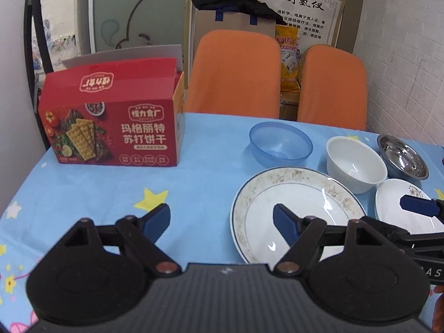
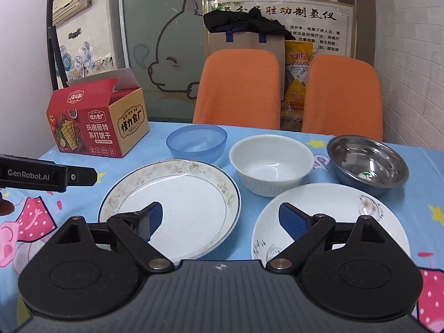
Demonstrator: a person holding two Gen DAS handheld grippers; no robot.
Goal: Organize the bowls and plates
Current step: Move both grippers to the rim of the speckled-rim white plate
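While the left gripper (image 1: 222,222) hangs over the blue tablecloth (image 1: 116,188) with its jaws apart and nothing between them, the left wrist view shows a bare run of cloth left of the rimmed plate (image 1: 291,202). A red cracker box (image 1: 111,127), flap raised, stands well left of that plate near the far table edge. Behind the plate sit a blue plastic bowl (image 1: 280,144), a white bowl (image 1: 355,163) and a steel bowl (image 1: 402,156); all appear empty. A white patterned plate (image 1: 394,202) lies just right of the rimmed plate.

In the right wrist view, the right gripper (image 2: 220,222) hovers with jaws apart and empty, above the gap between the rimmed plate (image 2: 177,194) and the white patterned plate (image 2: 333,211). The blue plastic bowl (image 2: 197,141), white bowl (image 2: 272,161) and steel bowl (image 2: 366,161) line up behind the rimmed plate. Two orange chairs (image 2: 238,88) stand beyond the far table edge.
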